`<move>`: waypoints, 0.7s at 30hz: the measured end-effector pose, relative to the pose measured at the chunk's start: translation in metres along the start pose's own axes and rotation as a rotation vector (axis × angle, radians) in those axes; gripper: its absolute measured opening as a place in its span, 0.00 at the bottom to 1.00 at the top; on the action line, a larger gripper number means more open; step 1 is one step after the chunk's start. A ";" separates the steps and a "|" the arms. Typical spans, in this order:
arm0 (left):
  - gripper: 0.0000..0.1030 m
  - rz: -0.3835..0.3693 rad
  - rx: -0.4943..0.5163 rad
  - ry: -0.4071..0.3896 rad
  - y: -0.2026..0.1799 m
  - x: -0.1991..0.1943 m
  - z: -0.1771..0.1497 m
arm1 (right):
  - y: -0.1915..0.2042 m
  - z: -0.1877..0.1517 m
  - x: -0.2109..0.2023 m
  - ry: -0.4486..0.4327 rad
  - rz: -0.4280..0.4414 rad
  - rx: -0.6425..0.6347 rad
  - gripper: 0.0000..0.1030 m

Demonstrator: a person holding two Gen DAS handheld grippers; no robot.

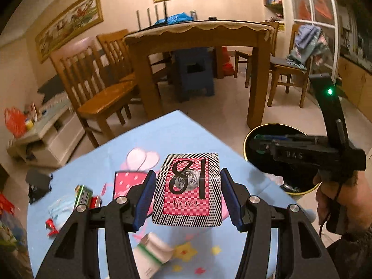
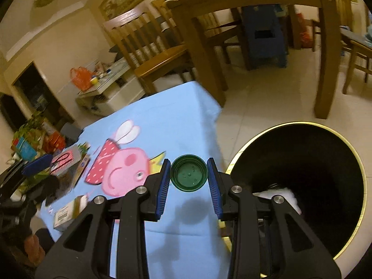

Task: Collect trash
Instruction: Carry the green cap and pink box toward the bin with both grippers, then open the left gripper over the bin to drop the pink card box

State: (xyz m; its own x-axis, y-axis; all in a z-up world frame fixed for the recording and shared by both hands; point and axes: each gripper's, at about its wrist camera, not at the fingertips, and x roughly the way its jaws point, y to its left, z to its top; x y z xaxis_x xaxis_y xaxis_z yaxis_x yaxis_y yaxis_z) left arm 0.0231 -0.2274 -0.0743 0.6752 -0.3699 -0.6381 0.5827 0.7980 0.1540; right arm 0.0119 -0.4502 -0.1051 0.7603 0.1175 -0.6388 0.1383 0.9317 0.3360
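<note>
Left gripper (image 1: pixel 187 197) pinching a card box (image 1: pixel 188 189) between its blue pads (image 1: pixel 145 197), lifted above the blue cartoon cloth (image 1: pixel 130 139) covering the tabletop; box printed with a large black 18 on a pink check, black-and-white mesh border round it. More litter below and behind it on the cloth: a white carton with a green stripe (image 1: pixel 151 253) near the near edge, a crumpled pale wrapper (image 1: pixel 61 207), a green packet (image 1: pixel 83 194) and a red scrap (image 1: pixel 51 226) toward the left edge. Right gripper (image 2: pixel 188 176) clamped on a green bottle cap (image 2: pixel 188 172), open side facing the camera, both pads touching its rim, held over the cloth close to its right edge. Just beside that edge, on the floor, a round black bin with a gold rim (image 2: pixel 362 186), something white lying inside. Seen from the left wrist, right gripper's fingertips over the bin's mouth (image 1: pixel 279 127). Beyond the cloth, a wooden dining table (image 1: pixel 200 37), chairs (image 1: pixel 100 88) and a blue stool (image 1: pixel 194 74) under the table.
</note>
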 end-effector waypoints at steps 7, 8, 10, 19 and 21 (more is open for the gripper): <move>0.53 -0.033 0.085 -0.045 -0.042 0.007 0.020 | -0.074 0.003 -0.015 -0.006 -0.179 0.191 0.43; 0.53 -0.044 0.092 -0.045 -0.048 0.010 0.022 | -0.080 0.002 -0.016 -0.004 -0.199 0.216 0.71; 0.53 -0.060 0.107 -0.043 -0.059 0.016 0.025 | -0.092 0.002 -0.025 -0.039 -0.212 0.263 0.80; 0.53 -0.114 0.176 -0.041 -0.110 0.041 0.041 | -0.145 -0.005 -0.084 -0.255 -0.236 0.491 0.86; 0.53 -0.127 0.186 -0.037 -0.118 0.048 0.044 | -0.155 -0.009 -0.097 -0.293 -0.247 0.532 0.89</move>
State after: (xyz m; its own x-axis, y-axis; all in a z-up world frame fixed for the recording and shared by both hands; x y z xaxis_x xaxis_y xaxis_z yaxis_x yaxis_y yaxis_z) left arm 0.0068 -0.3602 -0.0897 0.6053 -0.4820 -0.6335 0.7353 0.6433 0.2131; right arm -0.0892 -0.6031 -0.1009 0.7968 -0.2471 -0.5515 0.5693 0.6129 0.5479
